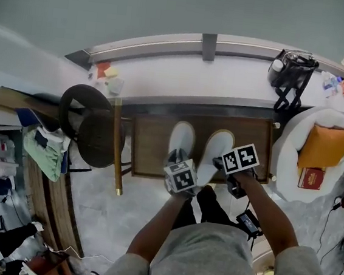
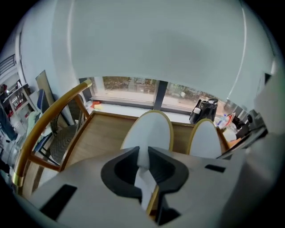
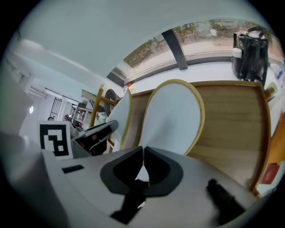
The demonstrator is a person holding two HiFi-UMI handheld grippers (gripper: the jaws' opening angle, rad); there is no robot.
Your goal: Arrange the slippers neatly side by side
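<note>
Head view shows the left hand-held gripper [image 1: 177, 163] pinching the near heel edge of the left slipper [image 1: 182, 140], a white oval with a tan rim that lies on the brown wooden bench [image 1: 150, 144] and points straight away towards the window. Just beside it, the matching right slipper [image 1: 219, 148] leans slightly rightward at the toe. Its heel is nipped in the almost-closed right hand-held gripper [image 1: 220, 164], so squaring the pair probably falls to that hand.
</note>
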